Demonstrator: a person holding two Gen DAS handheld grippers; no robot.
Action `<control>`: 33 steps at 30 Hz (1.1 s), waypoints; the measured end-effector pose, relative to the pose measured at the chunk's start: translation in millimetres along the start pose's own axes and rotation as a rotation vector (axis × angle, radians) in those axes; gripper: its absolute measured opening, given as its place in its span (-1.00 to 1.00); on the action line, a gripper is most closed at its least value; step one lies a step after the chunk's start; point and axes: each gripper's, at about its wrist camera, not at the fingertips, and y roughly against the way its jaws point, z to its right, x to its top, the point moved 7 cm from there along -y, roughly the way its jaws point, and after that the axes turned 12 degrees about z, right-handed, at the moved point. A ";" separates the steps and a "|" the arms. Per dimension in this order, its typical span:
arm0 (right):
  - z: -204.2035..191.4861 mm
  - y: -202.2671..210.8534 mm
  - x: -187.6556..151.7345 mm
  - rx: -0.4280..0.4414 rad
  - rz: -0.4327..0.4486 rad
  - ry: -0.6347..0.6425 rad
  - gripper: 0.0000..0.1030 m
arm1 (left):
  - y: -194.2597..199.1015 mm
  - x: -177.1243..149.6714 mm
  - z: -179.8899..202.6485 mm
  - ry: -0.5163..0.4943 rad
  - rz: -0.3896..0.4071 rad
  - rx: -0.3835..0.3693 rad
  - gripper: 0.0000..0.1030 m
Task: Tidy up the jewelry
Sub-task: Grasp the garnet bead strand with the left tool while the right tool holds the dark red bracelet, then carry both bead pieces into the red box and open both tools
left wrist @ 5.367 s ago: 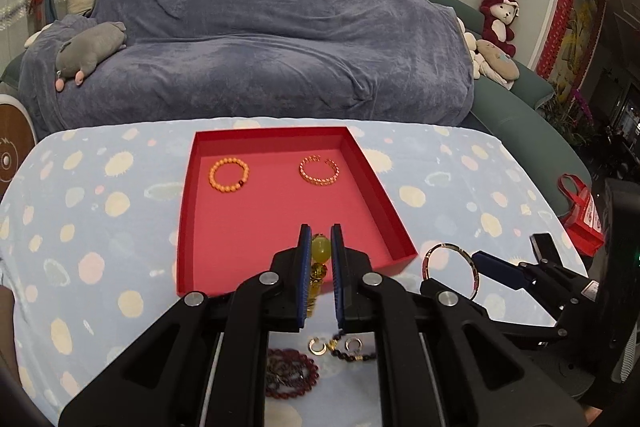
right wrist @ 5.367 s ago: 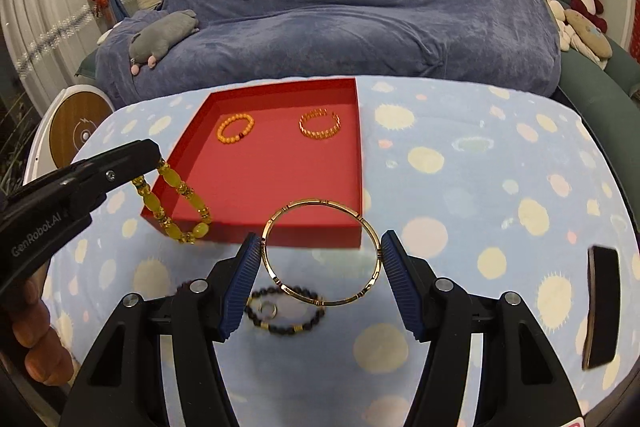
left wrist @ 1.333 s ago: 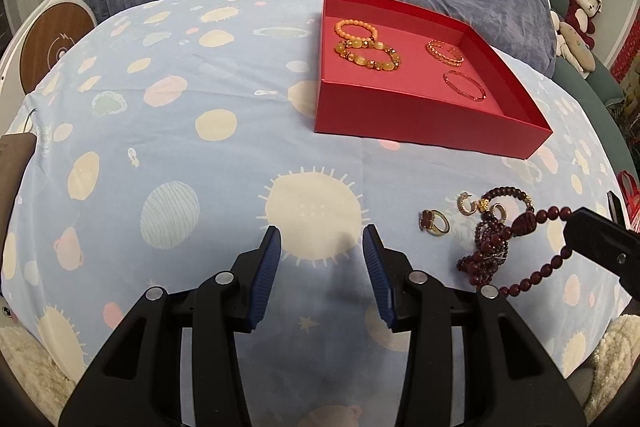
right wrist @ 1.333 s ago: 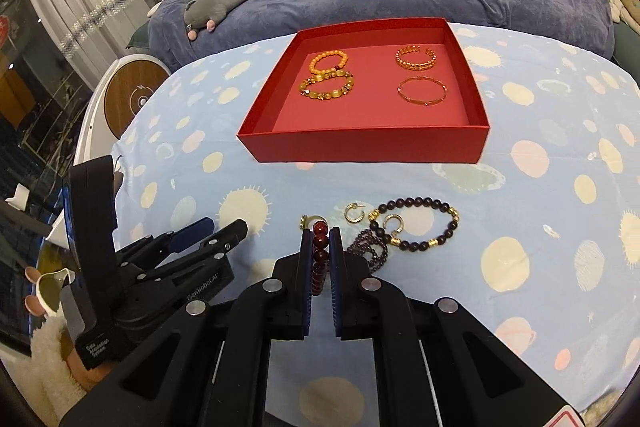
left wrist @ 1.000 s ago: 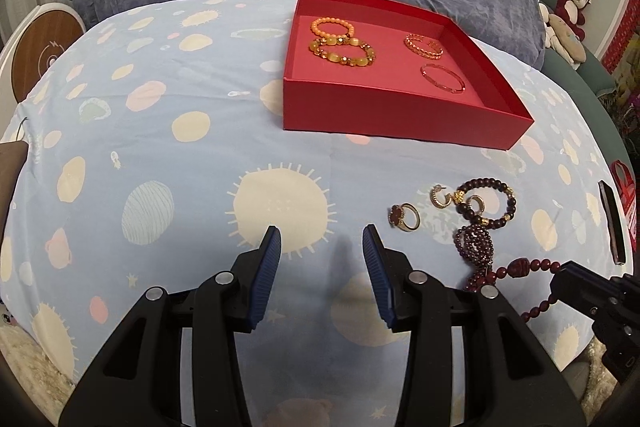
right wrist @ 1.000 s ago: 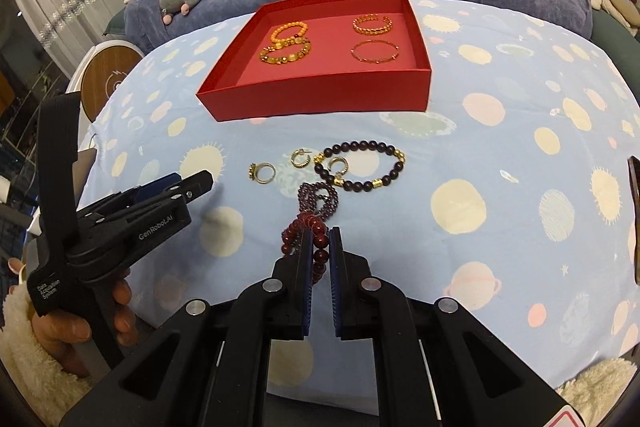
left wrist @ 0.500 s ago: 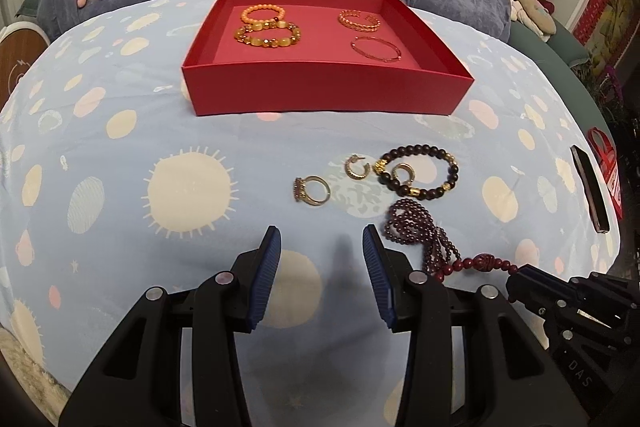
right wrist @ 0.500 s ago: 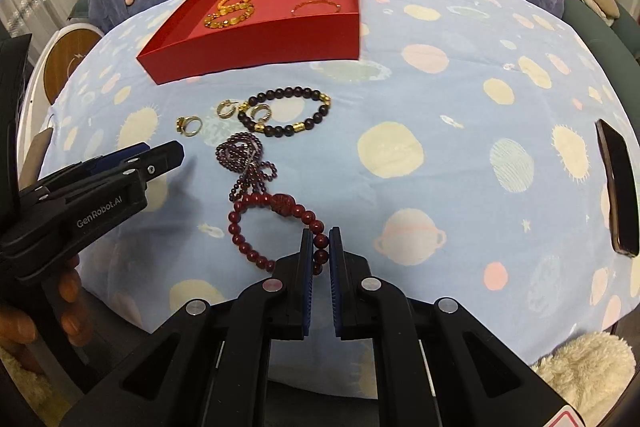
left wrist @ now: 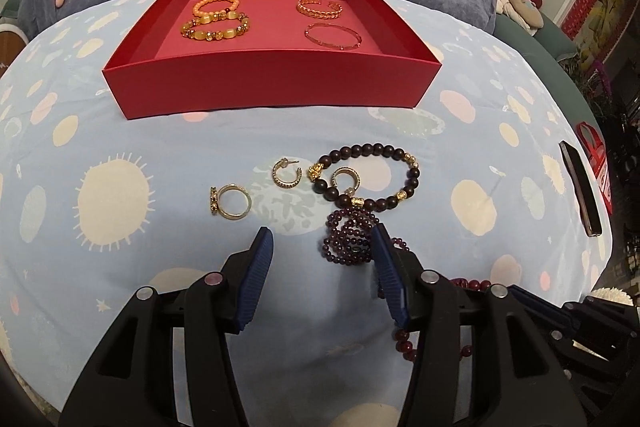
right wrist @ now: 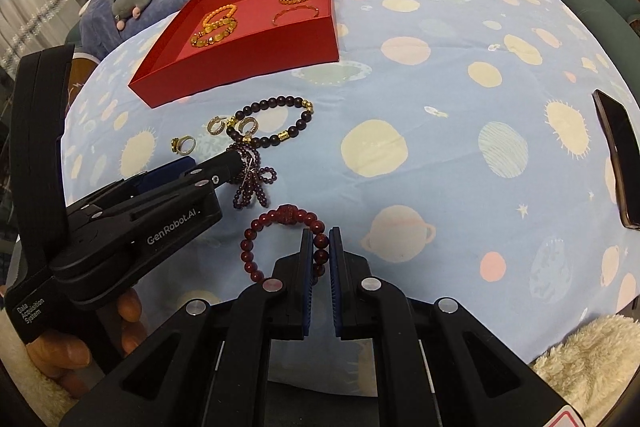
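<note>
Pinching dark red round-bead bracelet (right wrist: 282, 241) between nearly shut right gripper (right wrist: 320, 251), well short of open red cardboard tray (right wrist: 240, 67) lying ahead-left; left gripper (left wrist: 322, 267) gaping, empty, nearer purple bead strand (left wrist: 350, 241).

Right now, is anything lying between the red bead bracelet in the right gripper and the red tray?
Yes. Between the red bead bracelet and the red tray lie the purple bead strand, the dark bead bracelet and the left gripper. The tray's near wall must also be cleared.
</note>
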 end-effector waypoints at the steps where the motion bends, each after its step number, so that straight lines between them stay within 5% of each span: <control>1: -0.1 -0.5 0.0 0.001 -0.001 -0.001 -0.85 | 0.0 0.7 0.0 0.004 0.002 -0.004 -0.10; 7: -3.0 -3.7 -0.8 0.007 -0.007 0.000 -0.85 | -3.1 0.9 8.7 -0.001 -0.007 -0.058 -0.76; 10: -3.0 -3.6 -0.5 0.008 -0.008 -0.002 -0.85 | -1.7 1.0 11.8 -0.005 -0.001 -0.074 -0.88; 24: -11.5 7.7 17.9 0.054 0.026 -0.029 -0.85 | 46.8 33.4 -28.2 0.044 0.068 -0.041 -0.94; 33: -36.2 16.9 84.9 0.119 0.134 -0.008 -0.85 | 74.8 103.9 -85.7 0.033 0.162 0.059 -0.94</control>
